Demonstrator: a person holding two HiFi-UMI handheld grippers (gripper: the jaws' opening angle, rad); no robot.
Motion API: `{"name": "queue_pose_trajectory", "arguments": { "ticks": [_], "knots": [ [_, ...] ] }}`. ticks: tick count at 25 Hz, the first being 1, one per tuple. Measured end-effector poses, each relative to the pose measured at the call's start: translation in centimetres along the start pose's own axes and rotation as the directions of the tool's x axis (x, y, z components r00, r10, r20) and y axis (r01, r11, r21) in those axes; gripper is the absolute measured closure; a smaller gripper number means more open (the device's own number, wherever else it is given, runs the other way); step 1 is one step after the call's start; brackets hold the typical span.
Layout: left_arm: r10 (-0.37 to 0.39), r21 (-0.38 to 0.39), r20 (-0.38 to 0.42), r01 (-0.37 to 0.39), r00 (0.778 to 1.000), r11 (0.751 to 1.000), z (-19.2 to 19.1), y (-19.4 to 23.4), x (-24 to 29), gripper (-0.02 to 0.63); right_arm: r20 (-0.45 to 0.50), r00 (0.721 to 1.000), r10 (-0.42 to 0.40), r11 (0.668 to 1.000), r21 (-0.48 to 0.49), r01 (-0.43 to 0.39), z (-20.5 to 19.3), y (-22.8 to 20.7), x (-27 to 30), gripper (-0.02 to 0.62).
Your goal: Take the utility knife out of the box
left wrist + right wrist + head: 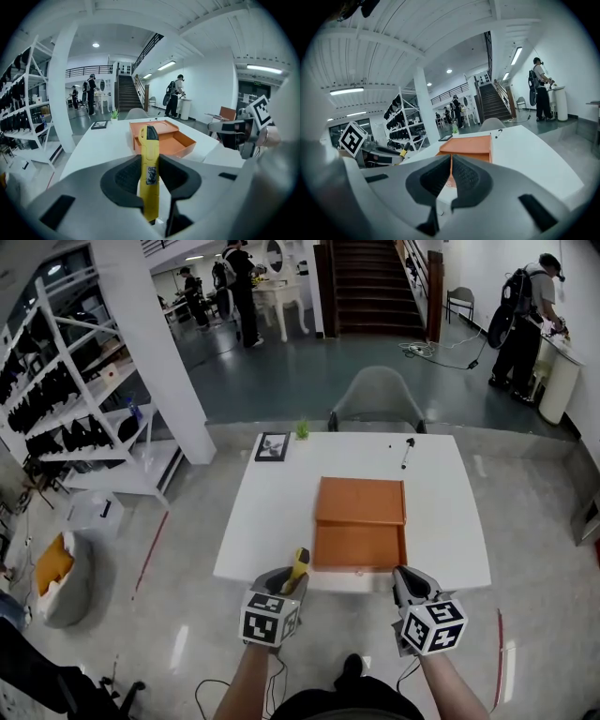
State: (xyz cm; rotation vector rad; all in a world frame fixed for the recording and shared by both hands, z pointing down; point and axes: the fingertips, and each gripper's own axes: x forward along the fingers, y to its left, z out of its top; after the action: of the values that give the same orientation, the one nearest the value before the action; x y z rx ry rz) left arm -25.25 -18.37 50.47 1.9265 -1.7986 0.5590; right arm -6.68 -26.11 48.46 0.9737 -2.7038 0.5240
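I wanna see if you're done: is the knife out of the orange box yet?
Done: the orange box lies open and looks empty, the utility knife outside it. In hand: the left gripper clamps the knife beside the box's near left corner; the right gripper is shut, empty. Left: probably only setting the knife down.

The utility knife [150,154] is yellow with a black tip and a black-printed label. The box [360,521] is orange. The table [272,521] is white.
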Motion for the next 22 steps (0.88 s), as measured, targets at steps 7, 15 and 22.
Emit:
{"name": "queue_pose_trajectory", "arguments": {
  "ticks": [7,15,22],
  "knots": [
    [0.051,-0.050,0.010,-0.051,0.999,0.997,-1.3,1.1,-1.0,0.492,-0.004,1.000,0.009,1.000,-0.013,-0.009,0.0,0.6,0.3,0.592],
    [0.092,-0.119,0.033,-0.087,0.995,0.989,-2.2,2.3,-1.4,0.492,-0.014,1.000,0.019,1.000,-0.023,-0.019,-0.3,1.1,0.7,0.594],
    [0.094,-0.155,0.038,-0.087,0.995,0.984,-2.5,2.3,-1.4,0.492,-0.025,1.000,0.018,0.999,-0.040,-0.019,-0.3,1.4,0.6,0.595]
  ]
}}
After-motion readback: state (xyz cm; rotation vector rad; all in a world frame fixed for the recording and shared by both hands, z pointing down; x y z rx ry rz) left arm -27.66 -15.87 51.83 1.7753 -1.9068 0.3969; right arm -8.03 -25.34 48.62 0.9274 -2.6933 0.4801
